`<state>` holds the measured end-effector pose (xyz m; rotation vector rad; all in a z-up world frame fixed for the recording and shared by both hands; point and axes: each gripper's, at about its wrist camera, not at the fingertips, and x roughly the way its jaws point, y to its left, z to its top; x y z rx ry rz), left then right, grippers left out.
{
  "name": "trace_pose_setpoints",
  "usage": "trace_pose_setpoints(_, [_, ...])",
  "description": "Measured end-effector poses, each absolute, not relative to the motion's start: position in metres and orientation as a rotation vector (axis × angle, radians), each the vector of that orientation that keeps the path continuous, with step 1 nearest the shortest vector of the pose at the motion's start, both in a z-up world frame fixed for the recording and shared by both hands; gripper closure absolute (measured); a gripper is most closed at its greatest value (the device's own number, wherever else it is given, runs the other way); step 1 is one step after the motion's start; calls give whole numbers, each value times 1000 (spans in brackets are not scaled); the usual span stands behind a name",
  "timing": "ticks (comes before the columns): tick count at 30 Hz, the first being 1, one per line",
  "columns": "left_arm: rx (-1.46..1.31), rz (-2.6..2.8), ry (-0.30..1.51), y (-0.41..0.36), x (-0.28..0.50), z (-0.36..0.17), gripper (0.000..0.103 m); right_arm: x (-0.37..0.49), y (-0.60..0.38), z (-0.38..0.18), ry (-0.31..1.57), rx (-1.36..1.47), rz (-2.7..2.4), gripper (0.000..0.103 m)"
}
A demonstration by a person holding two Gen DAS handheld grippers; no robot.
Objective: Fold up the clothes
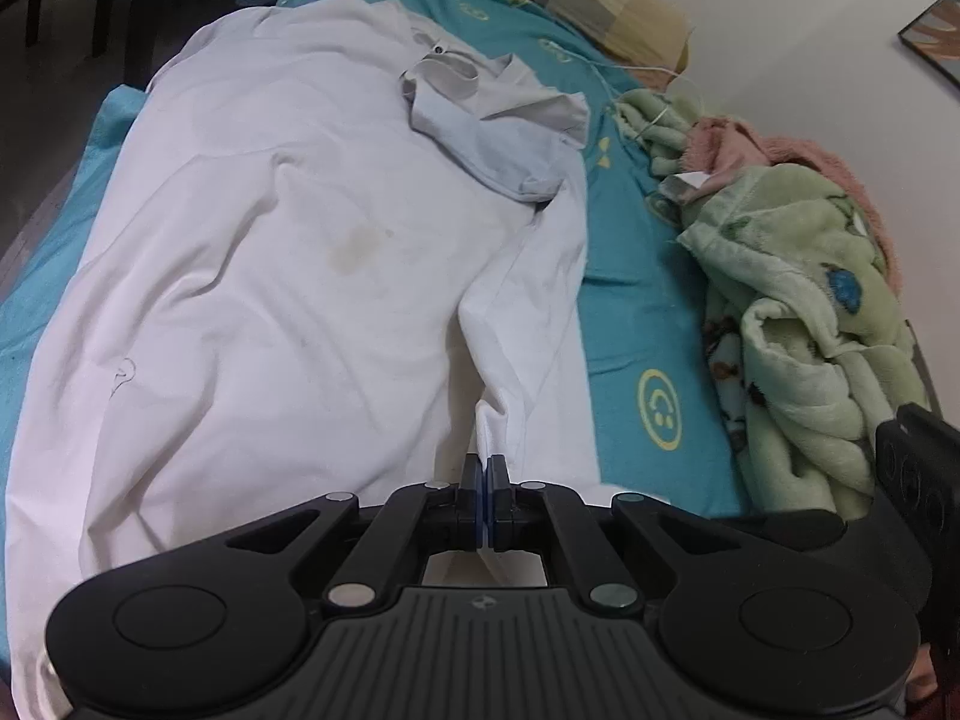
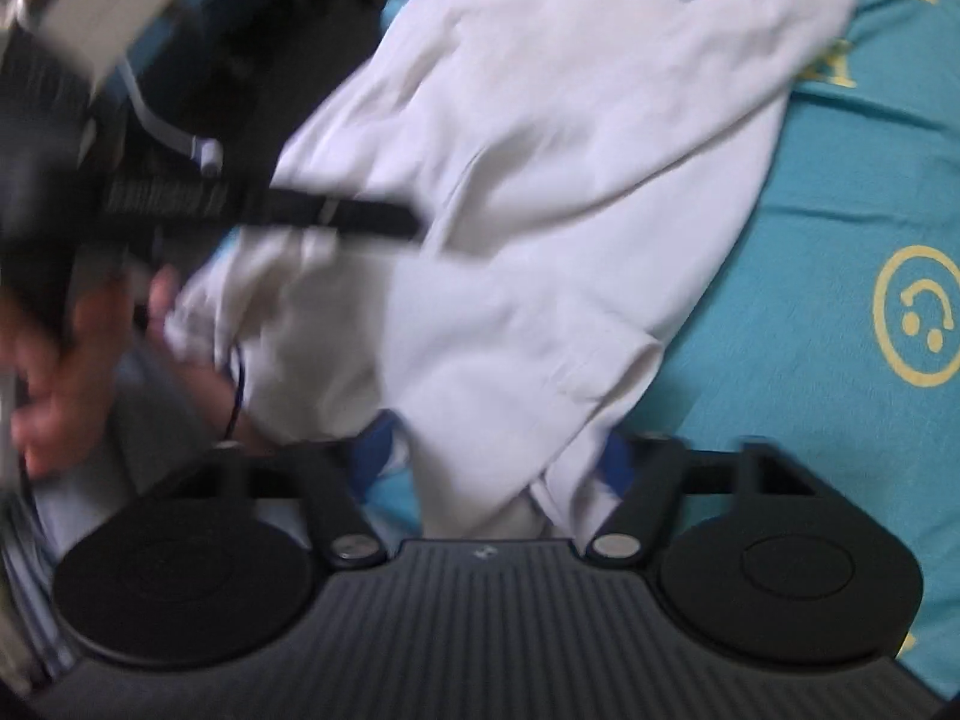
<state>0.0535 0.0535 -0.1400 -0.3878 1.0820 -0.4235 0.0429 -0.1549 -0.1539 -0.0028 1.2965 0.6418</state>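
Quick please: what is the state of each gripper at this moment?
Left gripper: closed on an edge of the white shirt.
Right gripper: open, with white shirt fabric lying between its fingers.

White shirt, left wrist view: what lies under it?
The teal sheet shows around the white shirt, so the shirt lies on it. A grey garment sits on top. Anything directly beneath is covered.

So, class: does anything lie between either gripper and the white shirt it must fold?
Nothing visible does. The left gripper is shut on a fold of the white shirt. The right gripper stands open with shirt cloth draped between its fingers.
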Motion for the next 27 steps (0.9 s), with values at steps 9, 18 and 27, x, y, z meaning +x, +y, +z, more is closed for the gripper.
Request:
trace_pose_setpoints(9, [-391,-500,1069,45,44,-131,102,-10,-123,-126,1386,-209,651,89])
trace_pose_setpoints(18, [-251,-426,1183,38,36,-163,101,-35,-130,-96,1290,-187,686,86])
trace_pose_setpoints(27, [-316,-385,1100,57,37,-140,53,56,-165,-50,979,41,500,86])
